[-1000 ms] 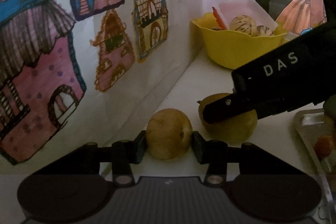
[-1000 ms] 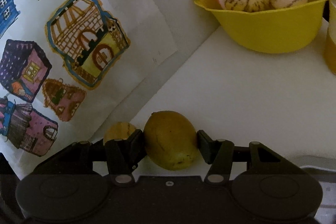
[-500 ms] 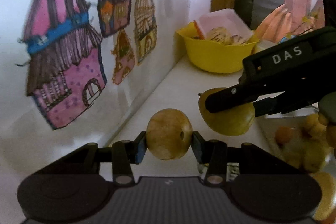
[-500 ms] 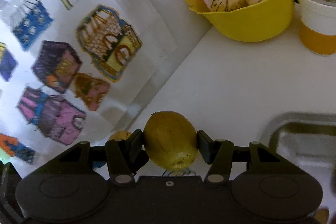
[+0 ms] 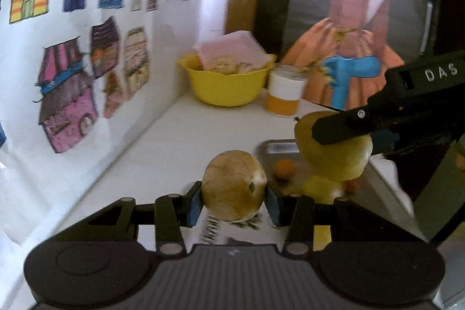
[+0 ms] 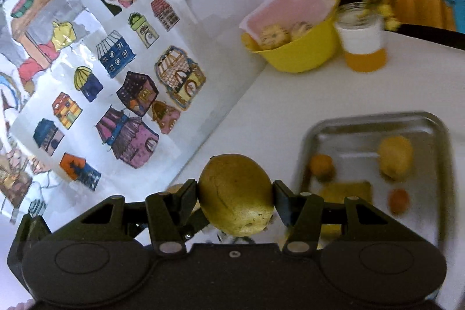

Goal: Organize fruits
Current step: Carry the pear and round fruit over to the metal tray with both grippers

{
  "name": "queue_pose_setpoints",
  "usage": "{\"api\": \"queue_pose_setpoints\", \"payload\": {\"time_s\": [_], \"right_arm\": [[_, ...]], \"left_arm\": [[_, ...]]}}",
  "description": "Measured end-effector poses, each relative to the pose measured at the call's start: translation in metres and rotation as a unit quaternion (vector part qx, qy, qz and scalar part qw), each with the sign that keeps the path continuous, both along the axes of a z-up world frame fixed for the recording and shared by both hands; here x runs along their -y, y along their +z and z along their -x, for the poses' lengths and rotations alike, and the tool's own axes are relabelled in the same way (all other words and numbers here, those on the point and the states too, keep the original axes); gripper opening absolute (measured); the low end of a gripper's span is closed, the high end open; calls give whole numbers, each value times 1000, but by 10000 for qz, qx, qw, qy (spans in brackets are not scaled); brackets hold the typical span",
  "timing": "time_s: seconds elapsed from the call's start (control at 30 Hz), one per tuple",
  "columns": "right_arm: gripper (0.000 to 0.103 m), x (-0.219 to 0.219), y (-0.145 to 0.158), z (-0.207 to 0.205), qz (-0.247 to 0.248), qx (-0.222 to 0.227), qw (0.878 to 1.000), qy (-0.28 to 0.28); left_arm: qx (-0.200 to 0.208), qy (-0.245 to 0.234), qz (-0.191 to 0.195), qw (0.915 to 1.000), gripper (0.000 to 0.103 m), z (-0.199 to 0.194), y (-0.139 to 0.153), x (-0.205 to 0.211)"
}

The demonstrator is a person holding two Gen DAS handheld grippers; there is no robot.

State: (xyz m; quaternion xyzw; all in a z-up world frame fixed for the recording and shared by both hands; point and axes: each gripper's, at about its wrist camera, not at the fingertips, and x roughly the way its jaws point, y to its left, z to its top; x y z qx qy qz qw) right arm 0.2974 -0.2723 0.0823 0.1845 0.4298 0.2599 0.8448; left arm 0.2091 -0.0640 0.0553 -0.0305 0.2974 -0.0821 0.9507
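Gripping one fruit each, left gripper (image 5: 234, 198) brown fruit (image 5: 234, 189), right gripper (image 6: 235, 198) yellow-green fruit (image 6: 236, 193)

We hold 2 fruits above the tabletop (image 6: 290, 95): the round fruit (image 5: 234, 189) on the left, the larger fruit (image 6: 236, 193) to its right. Below and right of them lies the tray (image 6: 377, 118), with 4 small fruits in it. Behind, against the wall, stands the bowl (image 6: 302, 51), and the jar (image 6: 363, 39) stands just beside it on the right.
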Motion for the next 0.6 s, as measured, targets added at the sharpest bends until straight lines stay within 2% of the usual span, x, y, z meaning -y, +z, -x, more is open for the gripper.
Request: {"api": "queue_pose_setpoints", "payload": {"time_s": [0.37,0.6], "right_arm": [[58,90,-13,57,79,-42,9978,-651],[58,123,-30,80,264,-9,9958,-881]], "left_arm": [[38,-771,29,9970,49,36,7,64],[7,-991,-50,9951,49,28,3,96]]}}
